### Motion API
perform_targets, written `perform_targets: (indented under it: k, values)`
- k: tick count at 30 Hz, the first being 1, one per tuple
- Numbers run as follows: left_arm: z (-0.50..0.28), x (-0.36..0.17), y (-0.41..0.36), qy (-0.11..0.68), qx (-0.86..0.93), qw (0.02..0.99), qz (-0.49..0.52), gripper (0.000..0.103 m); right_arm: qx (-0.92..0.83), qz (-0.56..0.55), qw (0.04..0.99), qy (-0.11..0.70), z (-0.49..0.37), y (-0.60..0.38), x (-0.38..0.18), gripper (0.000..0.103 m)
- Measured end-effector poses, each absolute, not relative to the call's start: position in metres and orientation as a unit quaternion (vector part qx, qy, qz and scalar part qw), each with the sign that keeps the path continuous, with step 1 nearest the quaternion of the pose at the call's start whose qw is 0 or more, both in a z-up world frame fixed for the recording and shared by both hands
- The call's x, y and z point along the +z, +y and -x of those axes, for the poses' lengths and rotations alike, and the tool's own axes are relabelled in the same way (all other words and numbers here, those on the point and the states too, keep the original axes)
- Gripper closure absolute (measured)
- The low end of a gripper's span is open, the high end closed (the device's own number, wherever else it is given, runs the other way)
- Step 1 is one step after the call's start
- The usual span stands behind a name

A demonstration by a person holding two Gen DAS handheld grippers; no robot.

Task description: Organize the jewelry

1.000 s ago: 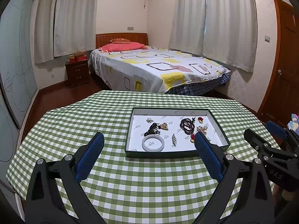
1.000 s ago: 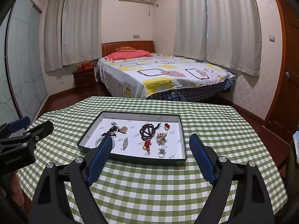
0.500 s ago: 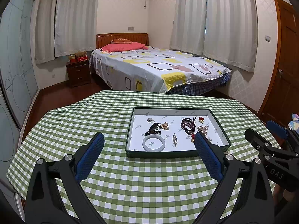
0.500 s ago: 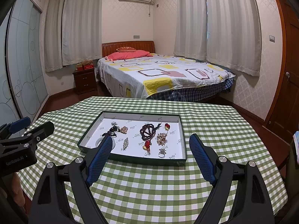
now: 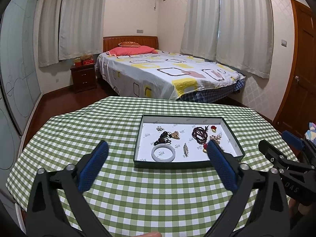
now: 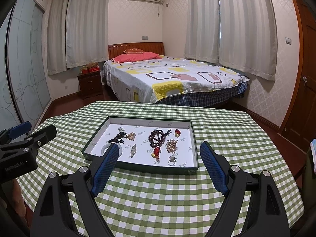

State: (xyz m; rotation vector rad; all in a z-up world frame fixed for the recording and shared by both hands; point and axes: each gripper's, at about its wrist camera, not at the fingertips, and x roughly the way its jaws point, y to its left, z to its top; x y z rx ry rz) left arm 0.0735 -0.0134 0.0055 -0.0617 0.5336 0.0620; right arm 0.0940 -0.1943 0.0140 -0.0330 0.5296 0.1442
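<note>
Left gripper and right gripper are both held side by side, tilted downward, jaws spread wide with nothing between the blue pads, while a fingertip of the person shows at the bottom edge of the left wrist view.

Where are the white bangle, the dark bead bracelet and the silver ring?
white bangle (image 5: 163,153), left wrist view, on its near band.
dark bead bracelet (image 6: 156,136), right wrist view, on the bead loops.
silver ring (image 6: 171,161), right wrist view, on the ring's top.
</note>
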Motion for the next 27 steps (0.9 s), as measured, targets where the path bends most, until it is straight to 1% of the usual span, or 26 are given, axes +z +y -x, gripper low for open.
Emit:
perform_targets:
  k: [11,18,22,27]
  values:
    - [-0.075,0.005,-0.012,0.259,0.023,0.965,0.041,0.004,0.072,0.019,0.961,0.266,-0.095,-0.193,0.01,0.022]
    - [-0.076,0.005,-0.014,0.243,0.032,0.969,0.018,0.004,0.072,0.018,0.96,0.271,-0.097,-0.193,0.005,0.022]
    - [-0.085,-0.002,-0.008,0.257,0.041,0.965,0.026,0.004,0.069,0.017,0.959,0.276,-0.103,-0.196,0.001,0.022]
    - [-0.109,-0.025,0.006,0.3,0.044,0.953,0.03,0.004,0.059,0.014,0.955,0.289,-0.118,-0.208,-0.011,0.022]
